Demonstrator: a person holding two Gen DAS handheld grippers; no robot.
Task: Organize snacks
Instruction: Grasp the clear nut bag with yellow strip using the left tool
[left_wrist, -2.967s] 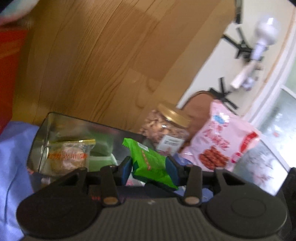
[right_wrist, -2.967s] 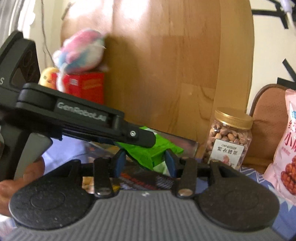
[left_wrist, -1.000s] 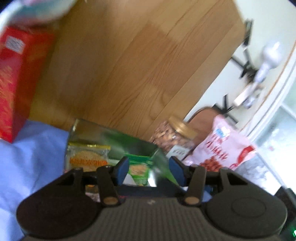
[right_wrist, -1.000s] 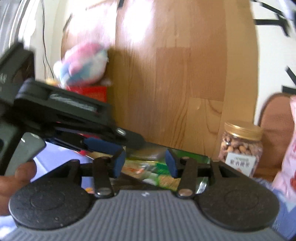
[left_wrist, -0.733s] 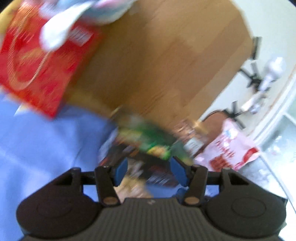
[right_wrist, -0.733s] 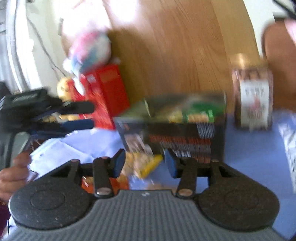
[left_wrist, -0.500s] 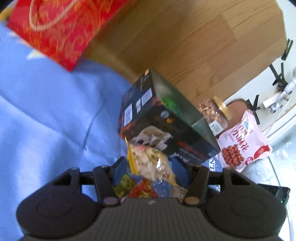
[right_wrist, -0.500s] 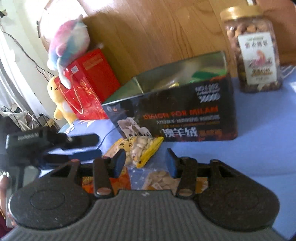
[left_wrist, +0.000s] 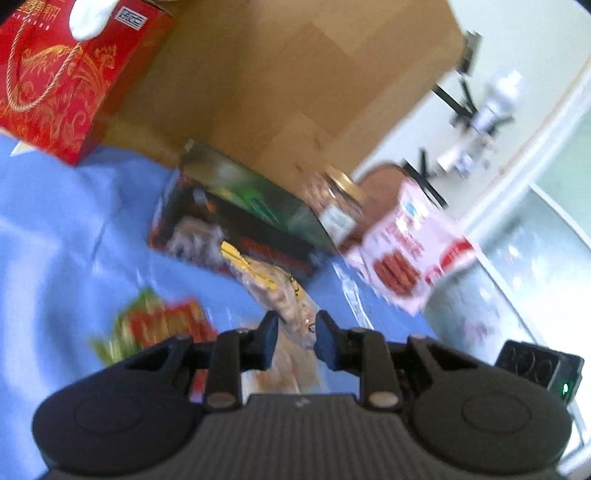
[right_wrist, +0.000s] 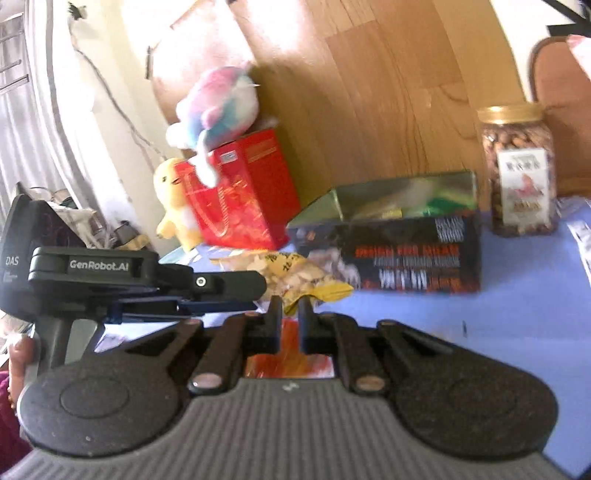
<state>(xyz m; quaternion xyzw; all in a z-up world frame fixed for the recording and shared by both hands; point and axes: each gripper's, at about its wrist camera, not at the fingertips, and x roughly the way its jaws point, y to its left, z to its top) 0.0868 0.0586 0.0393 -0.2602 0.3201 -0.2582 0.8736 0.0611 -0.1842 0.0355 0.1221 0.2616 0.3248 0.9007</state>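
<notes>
Your left gripper (left_wrist: 295, 328) has its blue pads pinched on the clear, yellow-edged packet of pale crackers (left_wrist: 275, 286), which juts forward and up from between the fingers above the blue cloth (left_wrist: 55, 229). Your right gripper (right_wrist: 290, 308) sits just behind the same packet (right_wrist: 291, 275); its fingers are drawn close with only a narrow slot between them, and the packet's yellow corner seems to dip into that slot, though the blur makes contact hard to judge. Below and to the left of the left claw lies a red-and-green snack packet (left_wrist: 162, 325), flat on the cloth. Just ahead of both claws stands the open black printed tin box (left_wrist: 236, 229) with green and yellow packets inside. Right of the box, farther ahead, are the gold-lidded clear jar of nuts (right_wrist: 517, 170) and the pink bag printed with red snacks (left_wrist: 406, 254). Ahead to the left stands the red gift bag with gold pattern (right_wrist: 240, 192), a pink-and-blue plush toy (right_wrist: 218, 107) resting on top and a yellow plush figure (right_wrist: 171, 199) beside it.
</notes>
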